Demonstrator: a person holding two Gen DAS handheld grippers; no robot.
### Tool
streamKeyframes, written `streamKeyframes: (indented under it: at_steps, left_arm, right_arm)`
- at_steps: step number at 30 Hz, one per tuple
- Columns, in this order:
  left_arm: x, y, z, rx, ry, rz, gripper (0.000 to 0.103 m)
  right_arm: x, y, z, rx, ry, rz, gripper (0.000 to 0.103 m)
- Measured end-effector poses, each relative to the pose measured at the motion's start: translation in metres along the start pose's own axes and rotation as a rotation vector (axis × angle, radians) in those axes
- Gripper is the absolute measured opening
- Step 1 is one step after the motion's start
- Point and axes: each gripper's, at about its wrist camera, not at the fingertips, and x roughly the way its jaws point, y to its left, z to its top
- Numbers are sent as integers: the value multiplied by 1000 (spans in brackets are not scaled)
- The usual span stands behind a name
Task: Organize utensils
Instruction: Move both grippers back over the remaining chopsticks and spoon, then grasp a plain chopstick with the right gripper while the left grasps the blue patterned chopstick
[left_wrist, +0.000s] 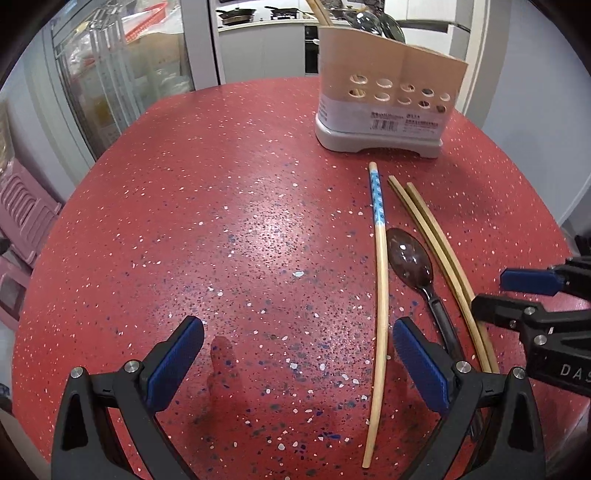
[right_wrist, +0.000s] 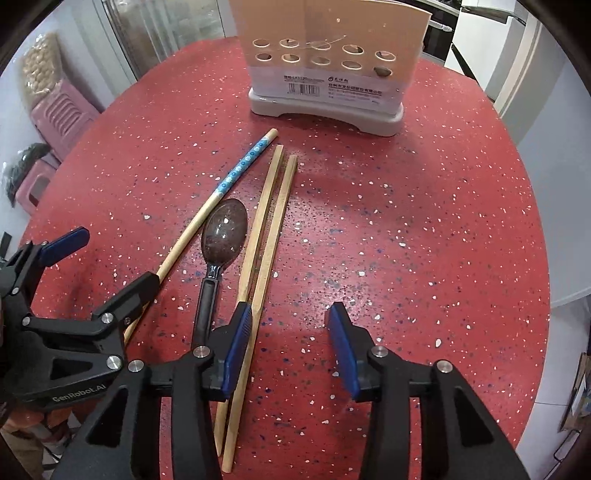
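On the red speckled table (left_wrist: 240, 221) lie a blue-patterned chopstick (left_wrist: 380, 280) (right_wrist: 207, 210), a dark brown spoon (left_wrist: 410, 258) (right_wrist: 223, 232) and two plain wooden chopsticks (left_wrist: 439, 254) (right_wrist: 266, 229) side by side. A beige utensil holder (left_wrist: 384, 99) (right_wrist: 328, 62) with round holes stands at the back. My left gripper (left_wrist: 297, 339) is open and empty, low over the table left of the utensils. My right gripper (right_wrist: 290, 328) is open and empty, its left pad (right_wrist: 238, 343) over the plain chopsticks.
The holder has chopsticks and ladles in it (left_wrist: 373, 20). Pink stools (right_wrist: 59, 114) stand beyond the table's left edge. Each gripper shows in the other's view: right gripper (left_wrist: 517, 291), left gripper (right_wrist: 110, 266). Kitchen counter with pans (left_wrist: 255, 16) behind.
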Motion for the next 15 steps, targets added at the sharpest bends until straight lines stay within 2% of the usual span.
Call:
streamKeyframes:
  at_steps: [5,10,15]
  left_arm:
    - [7,-4,4,31,20,13,103]
    - [15,-6,17,48,34,-3,103]
    - [26,-8,33,68,55,-31,103]
  right_arm:
    - [4,0,10,-11,17,-9,43]
    - [10,-2,34,-9,43,-16,37]
    - [18,-4,54,-34,68,-33,36]
